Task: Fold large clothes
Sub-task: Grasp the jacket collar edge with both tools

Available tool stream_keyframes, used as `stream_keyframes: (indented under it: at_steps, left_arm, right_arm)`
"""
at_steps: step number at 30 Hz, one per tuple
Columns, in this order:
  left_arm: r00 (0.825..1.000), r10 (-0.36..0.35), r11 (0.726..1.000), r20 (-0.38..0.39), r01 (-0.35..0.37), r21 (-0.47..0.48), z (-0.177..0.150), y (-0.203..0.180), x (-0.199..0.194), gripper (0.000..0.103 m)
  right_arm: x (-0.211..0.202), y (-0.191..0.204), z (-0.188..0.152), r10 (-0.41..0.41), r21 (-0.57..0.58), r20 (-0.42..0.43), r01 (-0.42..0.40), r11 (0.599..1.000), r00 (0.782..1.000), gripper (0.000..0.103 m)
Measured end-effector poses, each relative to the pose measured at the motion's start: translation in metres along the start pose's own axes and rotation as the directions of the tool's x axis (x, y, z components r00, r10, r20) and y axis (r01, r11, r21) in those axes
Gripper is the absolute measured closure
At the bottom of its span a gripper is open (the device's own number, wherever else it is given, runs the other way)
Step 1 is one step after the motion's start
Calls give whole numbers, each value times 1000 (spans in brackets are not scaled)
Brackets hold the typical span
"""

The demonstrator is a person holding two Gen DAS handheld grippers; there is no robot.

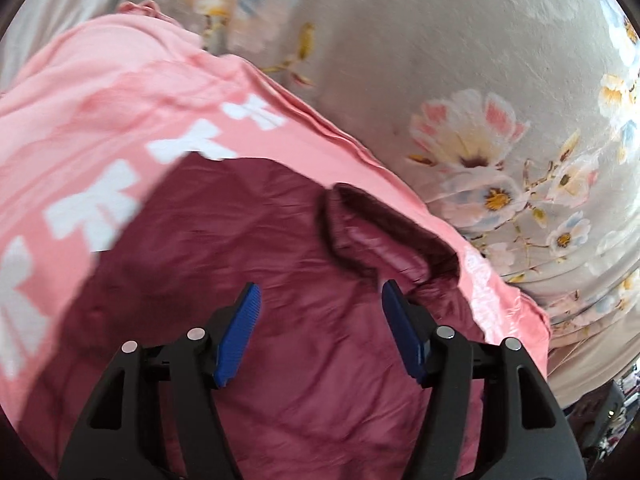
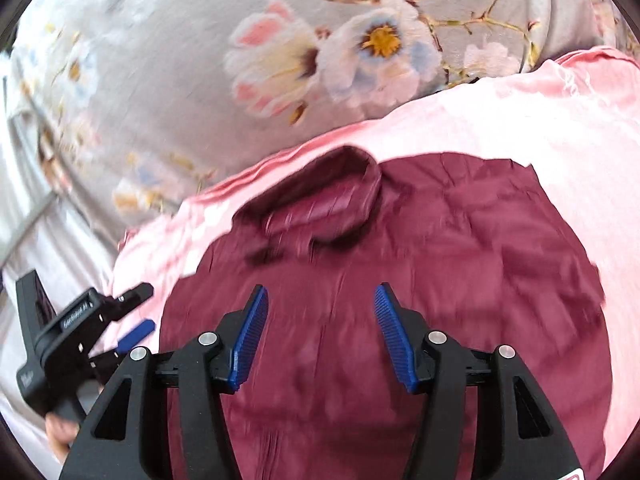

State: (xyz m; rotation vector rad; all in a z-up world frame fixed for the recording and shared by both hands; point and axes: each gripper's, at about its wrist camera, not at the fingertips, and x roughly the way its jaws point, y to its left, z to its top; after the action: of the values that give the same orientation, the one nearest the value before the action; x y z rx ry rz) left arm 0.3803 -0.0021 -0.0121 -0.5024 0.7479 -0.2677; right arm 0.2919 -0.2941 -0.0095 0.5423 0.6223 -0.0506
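A dark red collared shirt lies flat on top of a pink garment with white print. Its collar points toward the floral sheet. My left gripper hovers open and empty over the shirt just below the collar. In the right wrist view the same red shirt with its collar lies on the pink garment. My right gripper is open and empty above the shirt's middle. The left gripper also shows at the left of that view, open, held in a hand.
A grey bedsheet with large floral print lies under the clothes and fills the far side; it also shows in the right wrist view. Dark clutter sits past the bed's edge at the lower right.
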Motion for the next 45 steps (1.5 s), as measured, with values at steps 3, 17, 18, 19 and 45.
stream_keyframes:
  at_steps: [3, 17, 18, 19, 45]
  left_arm:
    - [999, -19, 999, -38, 18, -30, 4, -13, 32, 42]
    - [990, -60, 974, -126, 31, -223, 21, 5, 121, 56]
    - [986, -76, 974, -150, 41, -222, 21, 4, 126, 68]
    - [982, -84, 974, -171, 44, -221, 20, 3, 132, 83]
    - [989, 80, 991, -121, -66, 115, -18, 1, 119, 94]
  right_arm:
    - [24, -10, 16, 16, 50, -7, -16, 999, 1000, 47]
    - [105, -27, 34, 51, 157, -90, -37, 987, 995, 79]
    - [106, -27, 33, 54, 148, -95, -40, 988, 994, 87]
    - [104, -25, 31, 51, 130, -87, -39, 991, 995, 90]
    - [105, -30, 1, -137, -99, -142, 123, 987, 980, 96]
